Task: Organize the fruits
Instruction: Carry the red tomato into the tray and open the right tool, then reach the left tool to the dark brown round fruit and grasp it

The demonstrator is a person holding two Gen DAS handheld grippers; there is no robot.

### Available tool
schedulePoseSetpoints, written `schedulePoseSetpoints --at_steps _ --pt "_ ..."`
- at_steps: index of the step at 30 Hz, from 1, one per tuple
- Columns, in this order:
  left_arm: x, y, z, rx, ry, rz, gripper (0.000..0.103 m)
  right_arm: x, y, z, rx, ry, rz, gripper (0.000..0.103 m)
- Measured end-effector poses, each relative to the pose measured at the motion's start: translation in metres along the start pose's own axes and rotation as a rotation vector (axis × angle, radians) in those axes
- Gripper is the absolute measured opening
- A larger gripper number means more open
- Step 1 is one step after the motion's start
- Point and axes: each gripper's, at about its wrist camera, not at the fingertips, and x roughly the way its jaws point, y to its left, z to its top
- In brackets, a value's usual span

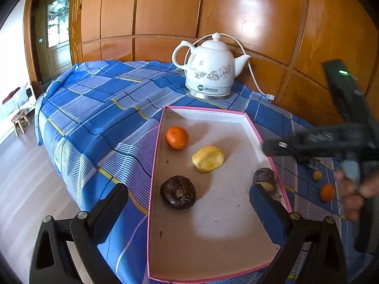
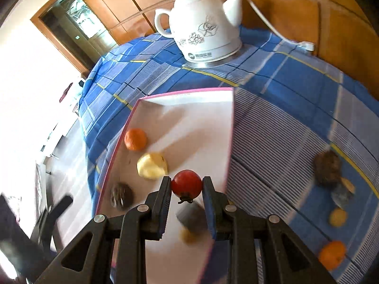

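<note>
1. Left tool (image 1: 187,198): its two fingers are spread wide with nothing between them, hovering over the near end of a pink-rimmed tray (image 1: 155,156) on a worktop draped in a blue checked cloth (image 1: 99,108).
2. Inside the tray, from the left-wrist view: an orange mandarin (image 1: 177,137) at 11 o'clock, a peeled yellow fruit (image 1: 208,158) near the centre, and a dark, shrivelled fruit (image 1: 178,192) at 8 o'clock.
3. A dark-skinned piece with a pale cut face (image 1: 264,179) sits at the tray's right rim, at 3 o'clock, touching the left tool's right finger.
4. A white flowered kettle (image 1: 209,71) stands on its base beyond the tray at 12 o'clock, its cord trailing to the wooden wall panels (image 1: 236,11).
5. Right tool (image 2: 186,184): clamped on a small red tomato (image 2: 186,184), stem end down, held above the tray's right half.
6. Right of the tray, on the cloth, seen from the right wrist: a rough brown fruit (image 2: 328,166), a greyish piece (image 2: 342,195) just below it, a small yellow fruit (image 2: 337,217) and a second mandarin (image 2: 331,254), at 3 to 5 o'clock. This area is motion-blurred.
</note>
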Motion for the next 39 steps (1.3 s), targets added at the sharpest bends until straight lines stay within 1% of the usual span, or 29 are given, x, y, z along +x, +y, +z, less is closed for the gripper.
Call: schedulePoseSetpoints --at_steps 1,2,3,6,9,11,15,18,21,24,29,39 --pt "-0.001 0.001 -0.001 -0.002 -0.001 -0.002 0.103 0.006 0.001 0.005 0.012 0.004 -0.005 0.027" --pt "-0.001 0.002 -0.001 -0.002 0.000 -0.005 0.103 0.011 0.001 0.009 0.025 0.006 -0.008 0.032" --pt "-0.001 0.002 -0.001 -0.001 0.001 -0.007 0.103 0.014 0.001 0.011 0.034 0.007 -0.010 0.034" --pt "0.001 0.004 -0.002 -0.009 0.007 -0.016 0.103 0.011 -0.001 0.012 0.051 -0.007 -0.019 0.034" --pt "0.002 0.002 -0.002 -0.009 0.013 -0.026 0.103 -0.004 -0.009 0.006 0.047 -0.028 -0.028 0.034" --pt "0.002 0.000 -0.002 -0.009 0.012 -0.033 0.103 -0.016 -0.012 -0.003 0.029 -0.041 -0.041 0.034" --pt "0.001 -0.004 -0.002 0.001 0.012 -0.039 0.102 -0.036 -0.022 -0.025 -0.011 -0.052 -0.094 0.034" --pt "-0.002 -0.010 -0.002 0.023 0.008 -0.043 0.102 -0.050 -0.032 -0.044 -0.040 -0.059 -0.144 0.035" --pt "-0.006 -0.016 -0.001 0.047 -0.005 -0.047 0.102 -0.064 -0.042 -0.057 -0.050 -0.068 -0.171 0.035" --pt "-0.009 -0.023 -0.002 0.069 -0.013 -0.050 0.102 -0.082 -0.057 -0.069 -0.040 -0.084 -0.196 0.035" --pt "-0.012 -0.032 -0.003 0.089 -0.012 -0.056 0.102 -0.107 -0.079 -0.078 -0.002 -0.122 -0.238 0.035" --pt "-0.015 -0.049 -0.006 0.143 -0.009 -0.066 0.102 -0.143 -0.125 -0.094 0.073 -0.171 -0.317 0.035"
